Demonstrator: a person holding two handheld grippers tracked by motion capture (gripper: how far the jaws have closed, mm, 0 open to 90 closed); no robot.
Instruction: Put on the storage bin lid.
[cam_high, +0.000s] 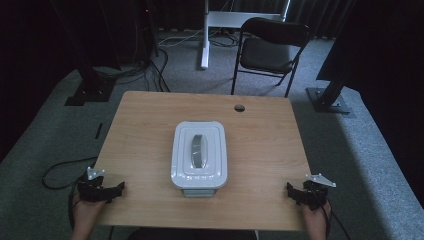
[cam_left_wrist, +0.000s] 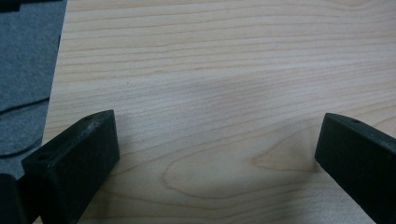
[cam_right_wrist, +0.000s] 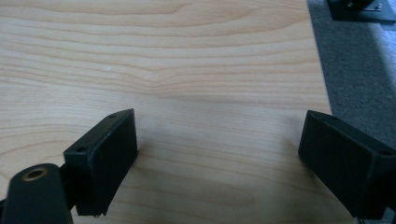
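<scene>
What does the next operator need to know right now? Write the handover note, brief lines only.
Left hand-held gripper: open, holding nothing, at the near left edge of the table.
Right hand-held gripper: open, holding nothing, at the near right edge.
White lidded box: mid-table, towards the near edge, lid on, grey handle on top, apart from both grippers.
Done: nothing visible; box untouched.
Left: probably reach in and handle the box or its lid.

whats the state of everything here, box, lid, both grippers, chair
box: upright at the table's middle, closed
lid: on the box, handle up
left gripper: open, empty, at the table's near left corner
right gripper: open, empty, at the near right corner
chair: unfolded, empty, on the floor beyond the table
table: level, wooden
</scene>
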